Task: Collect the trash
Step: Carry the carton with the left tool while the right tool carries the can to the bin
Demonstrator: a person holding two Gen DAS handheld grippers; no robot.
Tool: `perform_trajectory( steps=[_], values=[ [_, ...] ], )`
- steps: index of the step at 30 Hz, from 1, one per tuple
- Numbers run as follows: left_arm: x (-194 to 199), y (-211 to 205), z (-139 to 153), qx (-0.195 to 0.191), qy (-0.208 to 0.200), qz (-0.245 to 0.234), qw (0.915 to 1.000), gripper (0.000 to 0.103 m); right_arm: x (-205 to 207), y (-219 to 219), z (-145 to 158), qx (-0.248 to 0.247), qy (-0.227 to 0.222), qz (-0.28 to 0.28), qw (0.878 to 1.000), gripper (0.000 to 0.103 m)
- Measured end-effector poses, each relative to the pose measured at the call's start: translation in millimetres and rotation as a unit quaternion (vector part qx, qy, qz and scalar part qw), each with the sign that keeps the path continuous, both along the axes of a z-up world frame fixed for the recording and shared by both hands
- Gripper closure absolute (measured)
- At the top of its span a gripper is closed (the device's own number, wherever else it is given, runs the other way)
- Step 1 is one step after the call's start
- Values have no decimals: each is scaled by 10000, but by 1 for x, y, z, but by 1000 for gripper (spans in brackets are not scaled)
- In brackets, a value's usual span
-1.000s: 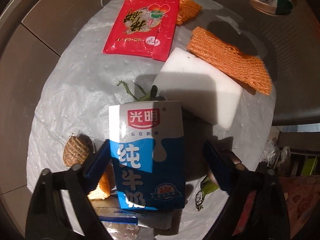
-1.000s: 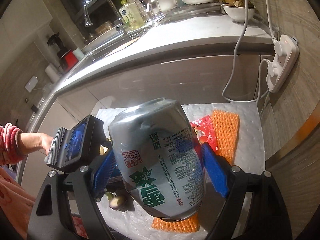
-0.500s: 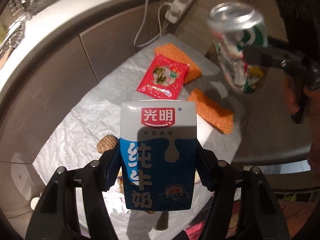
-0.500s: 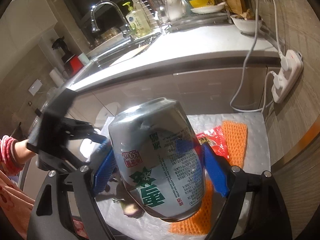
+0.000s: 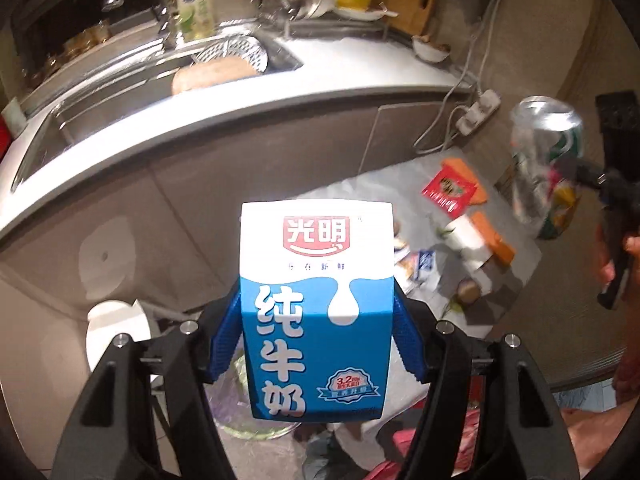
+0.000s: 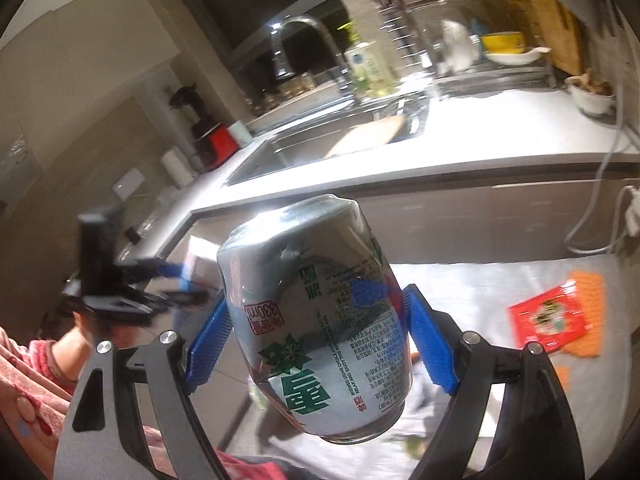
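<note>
I am in a kitchen at night, with a long grey counter [image 5: 224, 120], a sink [image 5: 132, 80] and a dish rack at the back. Down on the floor lies a white sheet [image 5: 372, 188] with the rest of the trash on it: a red packet [image 5: 448, 190], orange foam nets [image 5: 494, 236], a white block [image 5: 466, 236] and small scraps.

A second ago my left gripper [image 5: 318, 332] was low over that sheet, with its blue pads wide around the milk carton [image 5: 316, 304]. The jaws have just been closing, and now the pads press on both sides of the carton. It is up in the air, well above the sheet. So I think the carton is picked up and can go to the bin next. I cannot see a bin for sure.

The carton's long side runs away from me, along the fingers. Its white top end points toward the counter, and the print faces my camera.

My right gripper [image 6: 320, 344] pinches the dented silver can [image 6: 316, 316]. The can is upside down, since its words read the wrong way up. Its long side tilts a little to the left. It is also high above the sheet, higher than before.
</note>
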State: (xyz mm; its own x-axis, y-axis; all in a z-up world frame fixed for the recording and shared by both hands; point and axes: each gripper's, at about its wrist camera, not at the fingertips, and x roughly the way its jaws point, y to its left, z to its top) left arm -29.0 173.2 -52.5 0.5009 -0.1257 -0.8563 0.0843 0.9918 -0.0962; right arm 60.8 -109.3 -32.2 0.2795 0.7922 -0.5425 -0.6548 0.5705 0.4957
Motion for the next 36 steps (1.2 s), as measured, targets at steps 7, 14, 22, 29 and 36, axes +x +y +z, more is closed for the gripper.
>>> perform_trajectory(
  steps=[7,14,22,29,36],
  values=[
    [-30,70,-142,29,1096,237,9937,40,-42,82,13,-147,195,307,9992,20],
    [-26,93,-248,-64,1510,455,9875,39,-74,131,14,-662,246,424,9966,20],
    [-26,89,-242,-132,1318,361,9905,26,-82,156,-13,-983,523,413,9929,20],
    [-66,97,-124,17,547,603,9967,13,-74,189,-69,-1230,679,595,9883,20],
    [-111,104,-33,496,-32,969,9941,8,-76,243,-145,-1623,916,1036,9770,21]
  ],
)
